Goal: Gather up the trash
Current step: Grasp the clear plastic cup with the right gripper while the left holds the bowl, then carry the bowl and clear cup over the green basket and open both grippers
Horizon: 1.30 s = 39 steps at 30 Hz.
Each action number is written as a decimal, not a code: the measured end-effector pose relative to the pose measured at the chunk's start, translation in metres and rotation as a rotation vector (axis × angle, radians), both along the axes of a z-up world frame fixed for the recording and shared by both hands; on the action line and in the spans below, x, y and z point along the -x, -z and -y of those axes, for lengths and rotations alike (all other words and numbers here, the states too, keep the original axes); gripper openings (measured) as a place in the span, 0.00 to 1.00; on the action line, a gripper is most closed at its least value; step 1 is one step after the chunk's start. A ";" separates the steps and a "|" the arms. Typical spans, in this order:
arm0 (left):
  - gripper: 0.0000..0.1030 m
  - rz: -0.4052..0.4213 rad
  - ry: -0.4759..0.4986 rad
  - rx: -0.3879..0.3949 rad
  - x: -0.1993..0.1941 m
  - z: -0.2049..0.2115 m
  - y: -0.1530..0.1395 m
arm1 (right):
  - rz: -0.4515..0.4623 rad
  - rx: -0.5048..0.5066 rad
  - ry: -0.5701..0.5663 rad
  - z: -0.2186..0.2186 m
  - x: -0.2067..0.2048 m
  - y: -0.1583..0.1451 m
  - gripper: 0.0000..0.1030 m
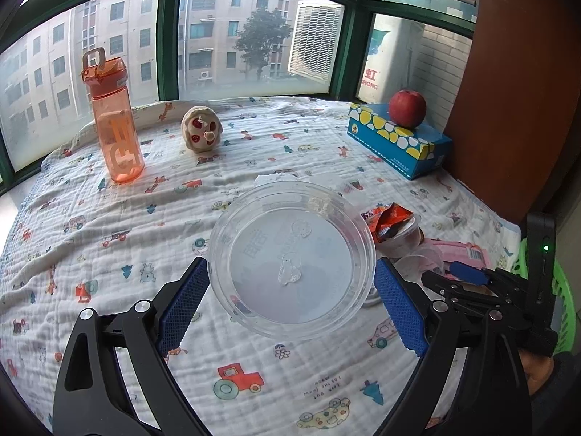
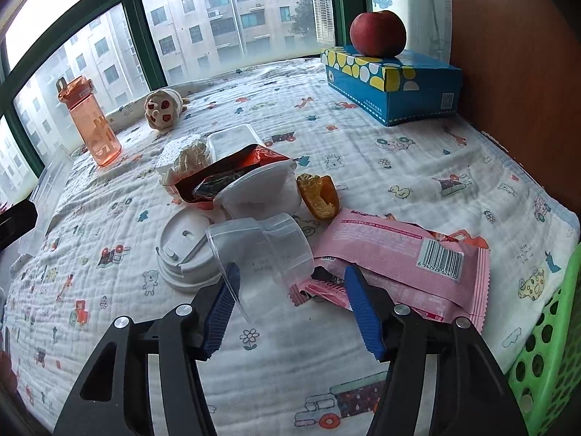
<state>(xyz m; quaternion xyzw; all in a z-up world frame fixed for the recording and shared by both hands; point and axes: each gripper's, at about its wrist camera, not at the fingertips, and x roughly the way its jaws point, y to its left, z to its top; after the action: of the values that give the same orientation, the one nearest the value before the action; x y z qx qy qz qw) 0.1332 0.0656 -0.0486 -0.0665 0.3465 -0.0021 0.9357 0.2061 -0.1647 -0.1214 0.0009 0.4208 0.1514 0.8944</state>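
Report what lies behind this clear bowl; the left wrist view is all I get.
Observer: A clear cup lies on its side between the open right tongs.
Operator: Name what's next to it.
Observer: A white drink lid lies flat on the blanket, partly behind the cup.
Operator: Check for food scraps.
Observer: A torn piece of bread lies beside the white tub.
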 end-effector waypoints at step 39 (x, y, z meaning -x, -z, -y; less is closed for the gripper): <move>0.87 0.025 0.066 0.002 0.012 0.028 -0.016 | 0.088 -0.026 0.034 0.021 0.046 -0.056 0.09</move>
<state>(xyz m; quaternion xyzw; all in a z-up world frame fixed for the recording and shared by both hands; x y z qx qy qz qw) 0.1216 0.0371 -0.0325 -0.0561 0.3366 -0.0340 0.9394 0.1604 -0.1858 -0.0659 0.0130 0.3789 0.1413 0.9145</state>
